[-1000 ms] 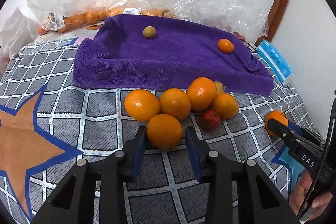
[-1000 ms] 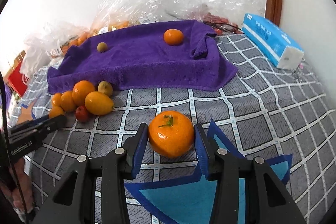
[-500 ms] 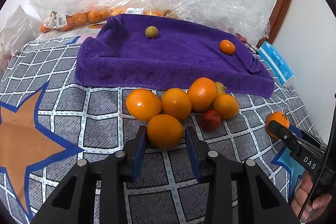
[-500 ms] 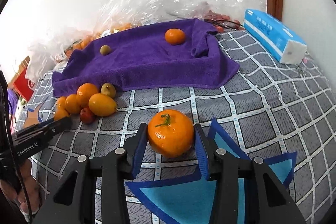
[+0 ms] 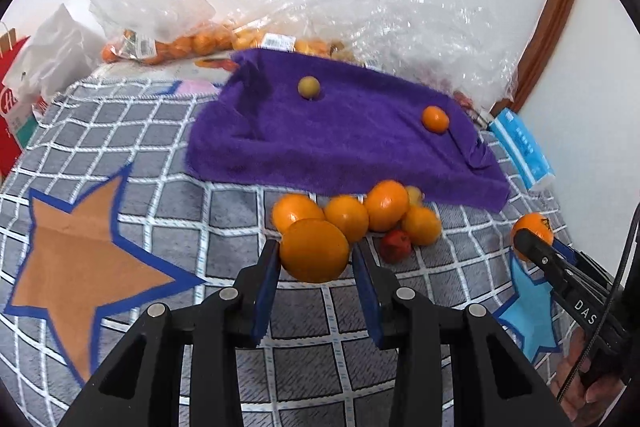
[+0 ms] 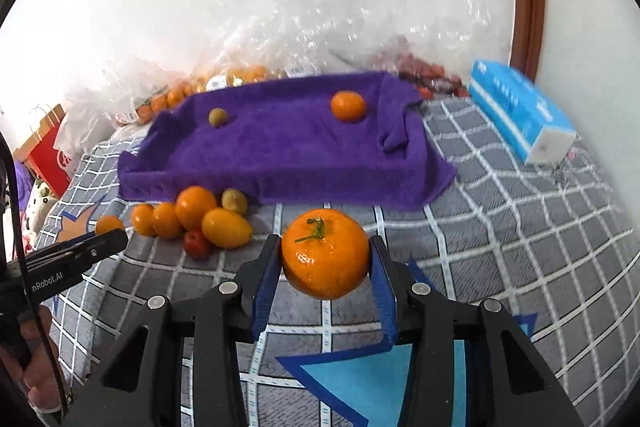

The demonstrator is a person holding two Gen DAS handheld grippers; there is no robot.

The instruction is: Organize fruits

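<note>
My left gripper (image 5: 314,259) is shut on a smooth orange (image 5: 314,250) and holds it just above the checked cloth, in front of a pile of several oranges (image 5: 352,215) and a small red fruit (image 5: 395,246). My right gripper (image 6: 325,259) is shut on a stemmed tangerine (image 6: 325,253), lifted off the cloth. A purple towel (image 6: 288,151) lies beyond, with a small green fruit (image 6: 218,116) and a small orange (image 6: 348,105) on it. The towel (image 5: 340,143) also shows in the left wrist view.
A blue tissue pack (image 6: 520,115) lies at the right by the wall. Clear plastic bags of fruit (image 5: 168,43) line the back edge. A red bag (image 6: 48,155) stands at the far left. The grey checked cloth (image 6: 520,227) has star patches.
Both grippers have risen with their fruit. The left orange has lifted off the cloth and now overlaps the pile; the right tangerine sits higher against the towel's front edge.
</note>
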